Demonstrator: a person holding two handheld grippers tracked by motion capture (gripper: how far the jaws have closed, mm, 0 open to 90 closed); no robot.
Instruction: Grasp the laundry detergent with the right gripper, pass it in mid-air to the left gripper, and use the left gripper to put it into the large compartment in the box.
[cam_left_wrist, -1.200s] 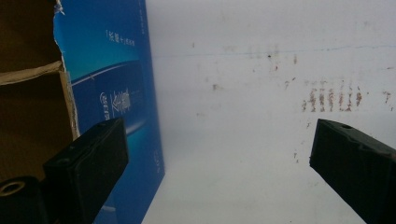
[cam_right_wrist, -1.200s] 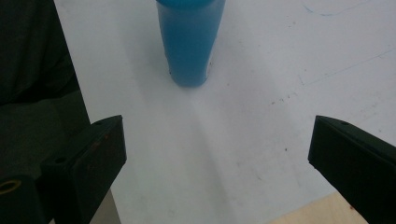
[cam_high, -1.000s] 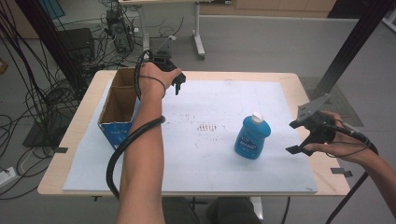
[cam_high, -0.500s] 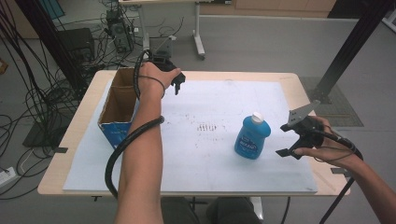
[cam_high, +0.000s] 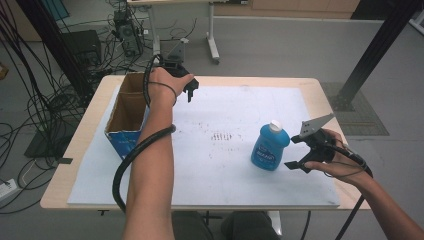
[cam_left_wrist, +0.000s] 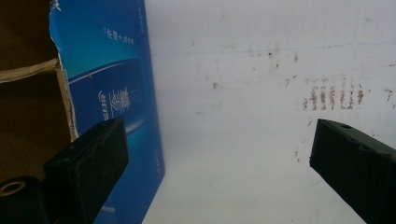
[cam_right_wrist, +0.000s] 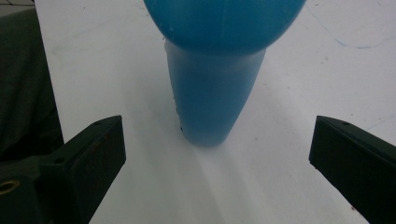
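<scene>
Bottle (cam_high: 269, 148) upright on the white surface (cam_high: 215, 170), right of centre, and the right gripper (cam_high: 302, 152) sits just beside it, jaws wide apart, nothing between them. To take it cleanly, I'd say square up on the blue body below the cap and close low so it doesn't tip. Left gripper (cam_high: 190, 93) hovers by the open box (cam_high: 129, 112) at the far left, jaws spread too. Plenty of bare room between bottle and box; the right edge lies near.
</scene>
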